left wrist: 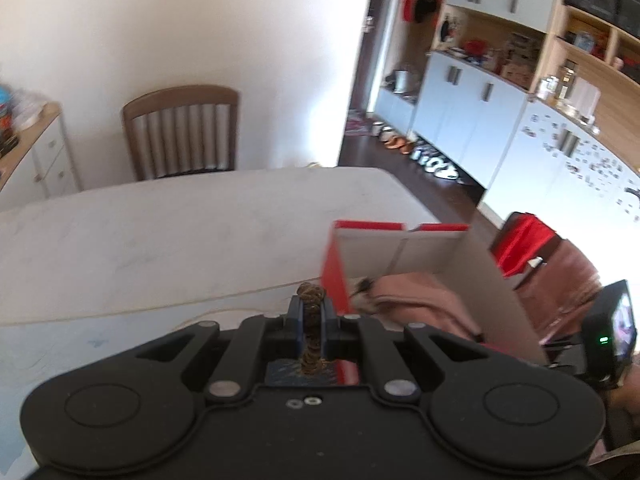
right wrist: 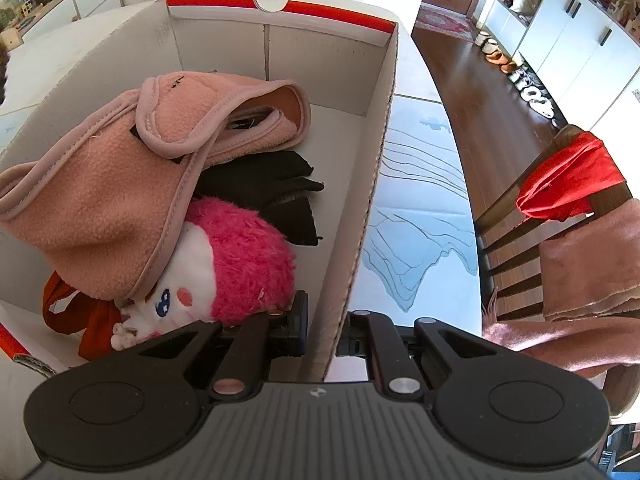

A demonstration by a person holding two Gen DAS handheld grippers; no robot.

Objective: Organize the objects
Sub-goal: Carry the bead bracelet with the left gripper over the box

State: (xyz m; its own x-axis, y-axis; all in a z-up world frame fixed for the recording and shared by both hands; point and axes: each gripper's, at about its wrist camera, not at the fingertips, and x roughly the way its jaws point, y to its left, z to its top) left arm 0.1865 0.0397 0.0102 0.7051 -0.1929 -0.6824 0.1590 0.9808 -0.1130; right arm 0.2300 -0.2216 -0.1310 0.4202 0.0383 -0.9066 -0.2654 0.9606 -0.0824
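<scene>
A brown braided cord (left wrist: 310, 322) is pinched in the left gripper (left wrist: 311, 312), jaws narrowed on it, its length running along the fingers. It hangs over the table (left wrist: 160, 232), just left of the box (left wrist: 496, 280), so the coming move looks rightward over the red wall. The right gripper (right wrist: 322, 330) clamps the box's right wall near its near end. Free floor lies far inside, beyond the pink fleece (right wrist: 100, 192), the doll (right wrist: 224, 256) and a black cloth (right wrist: 276, 188).

The left gripper (left wrist: 311, 312) fingers pinch shut, while the right gripper (right wrist: 323, 332) fingers seem clamped, angled downward.
</scene>
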